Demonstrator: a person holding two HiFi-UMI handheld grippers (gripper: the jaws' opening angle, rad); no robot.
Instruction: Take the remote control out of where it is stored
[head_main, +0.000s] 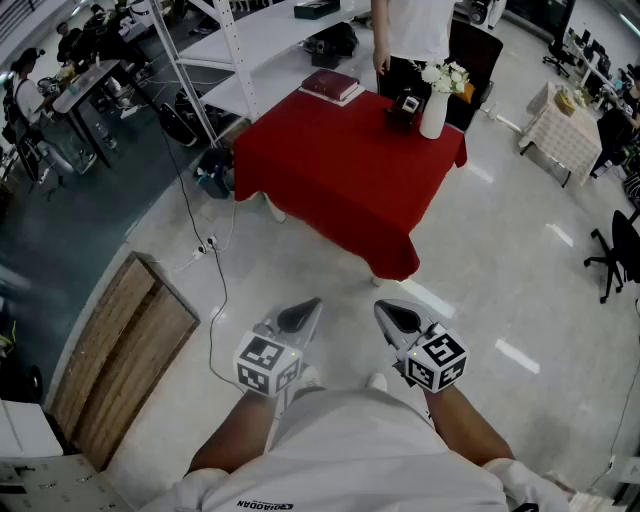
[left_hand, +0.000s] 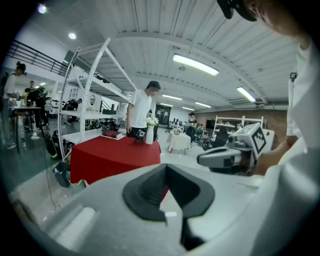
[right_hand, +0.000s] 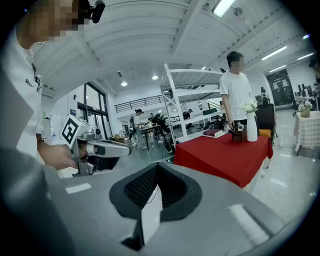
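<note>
A red-clothed table (head_main: 340, 170) stands a few steps ahead of me. Near its far right corner is a small dark holder (head_main: 404, 108) with a pale device upright in it, seemingly the remote. The holder (left_hand: 139, 136) also shows in the left gripper view, and the right gripper view has the holder (right_hand: 237, 132) too. My left gripper (head_main: 306, 308) and right gripper (head_main: 387, 310) hover side by side over the floor, well short of the table. Both are shut and hold nothing. The left gripper (left_hand: 169, 199) and right gripper (right_hand: 151, 201) point toward the table.
A white vase of flowers (head_main: 433, 105) stands just right of the holder, and a dark red book (head_main: 330, 85) lies at the far left corner. A person (head_main: 410, 35) stands behind the table. White shelving (head_main: 240, 60), a wooden board (head_main: 120, 360) and a floor cable (head_main: 215, 290) lie left.
</note>
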